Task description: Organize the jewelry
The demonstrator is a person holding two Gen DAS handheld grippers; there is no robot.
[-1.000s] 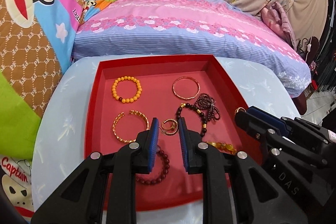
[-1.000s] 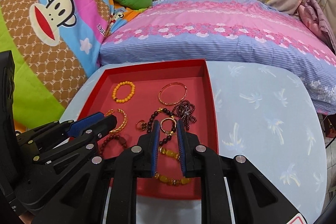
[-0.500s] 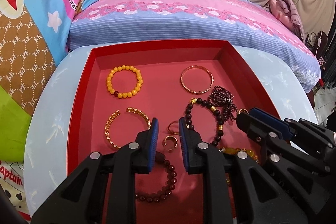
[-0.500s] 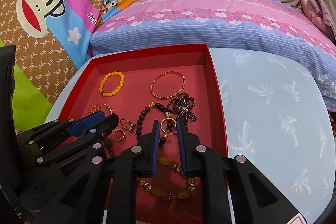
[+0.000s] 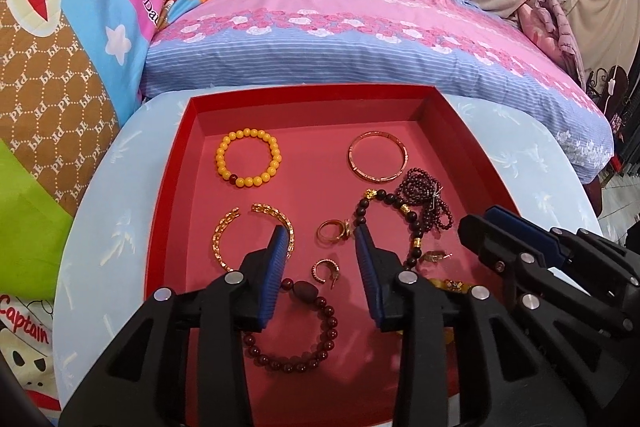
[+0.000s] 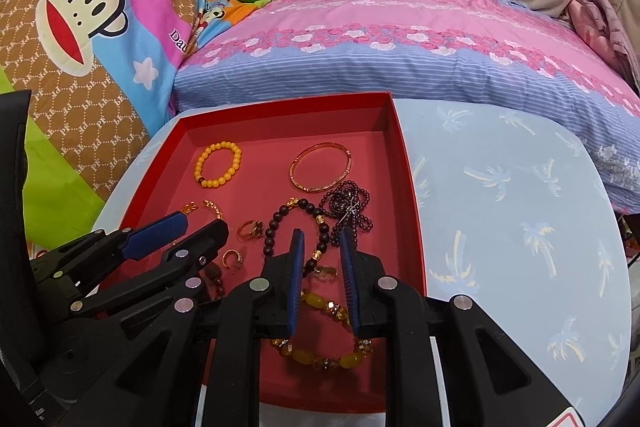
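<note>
Bed with pink-and-blue striped cover fills the 12 o'clock half of both wrist views; a cartoon-monkey quilt lies at 10 o'clock. A pale blue table with palm-tree print carries the red tray, whose walls enclose all the jewelry.

Left gripper: jaws opening, blue pads spread, nothing pressed between them. A small gold hoop earring lies on the tray floor in the gap, and a gold ring just beyond the tips at 12 o'clock. Right gripper: jaws parting slightly, pads narrowly apart; a small gold ring lies in the gap, and whether the pads touch it cannot be told from this angle.

Tray contents, largest first: dark bead bracelet with gold spacers at 2 o'clock of the left gripper, touching a tangled garnet bead strand; dark red bead bracelet at 6 o'clock, partly beneath the left pads; amber bead bracelet at 6 o'clock beneath the right gripper; open gold cuff at 10 o'clock; rose-gold bangle near the far wall; yellow bead bracelet at 11 o'clock.
</note>
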